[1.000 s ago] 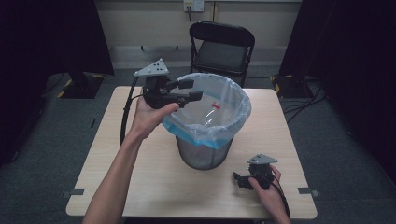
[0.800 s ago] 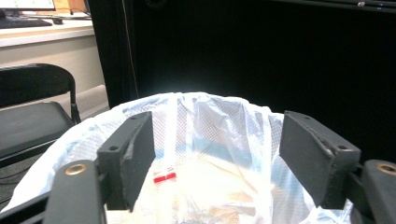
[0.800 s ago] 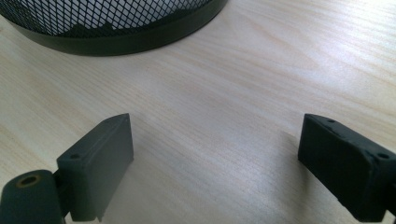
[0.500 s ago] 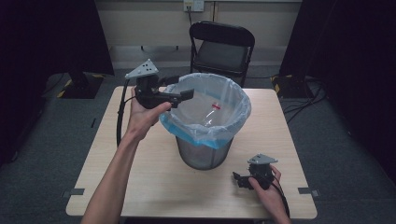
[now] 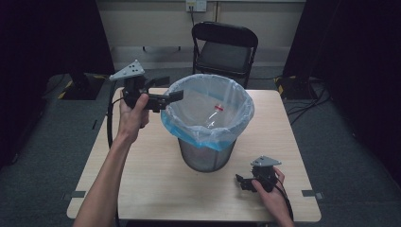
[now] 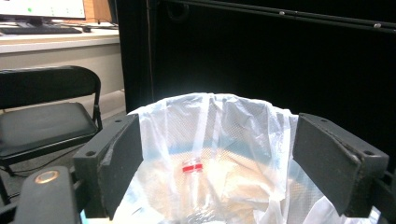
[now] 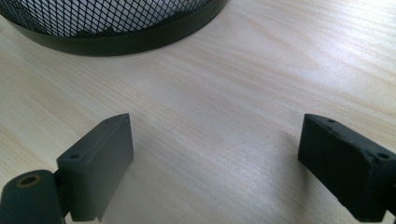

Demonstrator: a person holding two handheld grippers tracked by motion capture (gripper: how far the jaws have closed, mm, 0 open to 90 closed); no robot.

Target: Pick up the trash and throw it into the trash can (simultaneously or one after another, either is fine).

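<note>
The left gripper (image 5: 165,92) — jaws wide apart, empty — hangs beside the bin's rim (image 5: 176,89), the clear bottle (image 6: 194,186) ahead and below, neck toward it.

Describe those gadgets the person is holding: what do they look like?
Each hand-held gripper, left and right, is black with two blocky flat jaws, a grey three-cornered plate on top, and a black cable trailing away. The person's forearms are bare; no sleeves show.

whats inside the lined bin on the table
A clear plastic bottle with a red band lies inside the bin, resting on the translucent liner. The bin's bottom and anything beneath the bottle are hidden by the liner's folds.
</note>
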